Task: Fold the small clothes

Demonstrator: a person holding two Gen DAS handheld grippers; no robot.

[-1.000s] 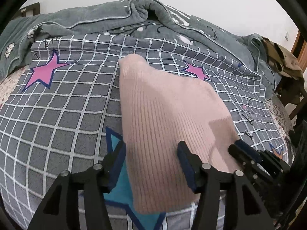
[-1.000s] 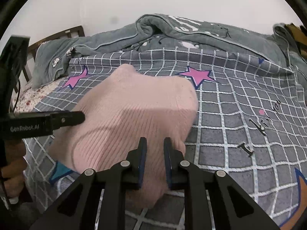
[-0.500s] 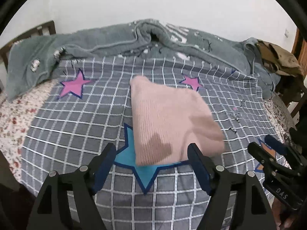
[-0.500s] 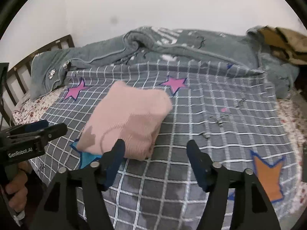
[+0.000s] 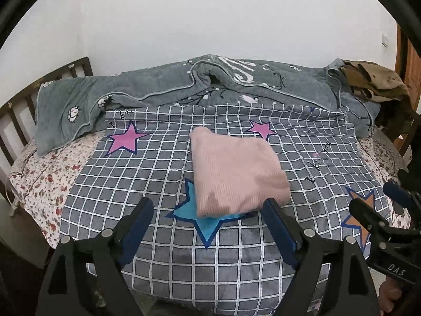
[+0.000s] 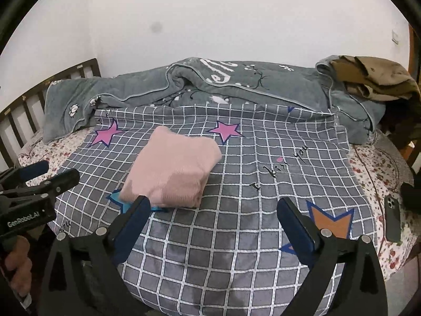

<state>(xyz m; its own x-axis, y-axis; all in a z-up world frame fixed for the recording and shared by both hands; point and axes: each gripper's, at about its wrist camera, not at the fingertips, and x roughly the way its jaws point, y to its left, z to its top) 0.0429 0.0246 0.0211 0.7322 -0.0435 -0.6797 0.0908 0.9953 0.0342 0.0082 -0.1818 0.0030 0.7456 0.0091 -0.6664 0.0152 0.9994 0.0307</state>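
A pink knit garment (image 5: pixel 234 173) lies folded into a compact rectangle on the grey checked blanket (image 5: pixel 147 173); it also shows in the right wrist view (image 6: pixel 173 171). My left gripper (image 5: pixel 208 210) is open and empty, held back above the blanket's near part, with the garment just beyond its fingertips. My right gripper (image 6: pixel 213 210) is open and empty, to the right of the garment and clear of it. Each gripper shows at the edge of the other's view.
A rumpled grey-green quilt (image 5: pixel 184 84) lies along the back of the bed. Brown clothes (image 5: pixel 373 81) are piled at the back right. A dark phone (image 6: pixel 393 221) lies on the floral sheet at the right. A wooden headboard (image 5: pixel 15 110) stands at the left.
My right gripper opened and let go of the pink garment. Both grippers drew back and up from it, and the garment now lies flat on the blanket.
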